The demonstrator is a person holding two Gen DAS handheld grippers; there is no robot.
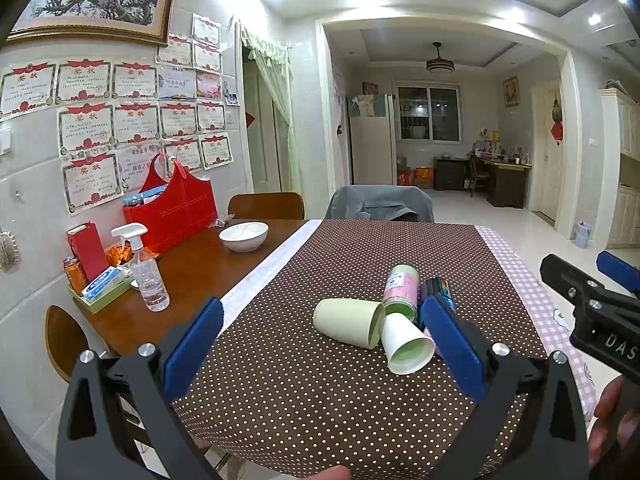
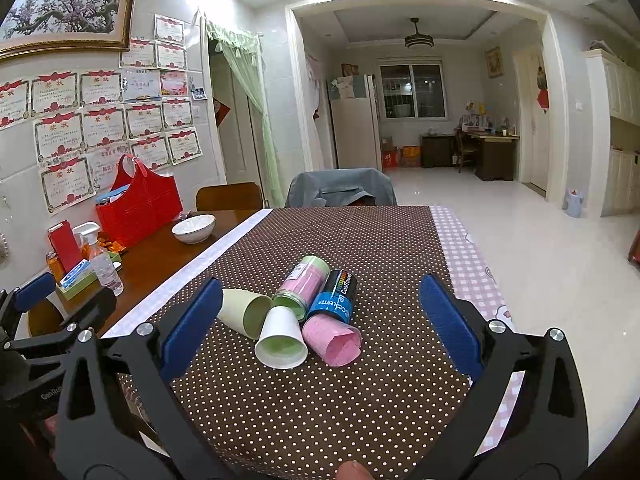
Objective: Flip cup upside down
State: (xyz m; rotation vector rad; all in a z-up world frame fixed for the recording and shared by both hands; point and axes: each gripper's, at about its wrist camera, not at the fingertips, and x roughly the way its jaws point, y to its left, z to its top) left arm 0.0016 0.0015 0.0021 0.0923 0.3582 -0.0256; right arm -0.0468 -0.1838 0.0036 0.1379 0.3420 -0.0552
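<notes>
Several cups lie on their sides in a cluster on the brown dotted tablecloth. A pale green cup, a white paper cup, a pink and green container, a black can and a pink cup. My left gripper is open and empty, just short of the cluster. My right gripper is open and empty, its fingers either side of the cluster in view, held above the table. The right gripper also shows at the right edge of the left wrist view.
On the bare wooden table at left stand a white bowl, a red bag, a spray bottle and a tray with a tissue pack. A chair with a grey jacket stands at the far edge.
</notes>
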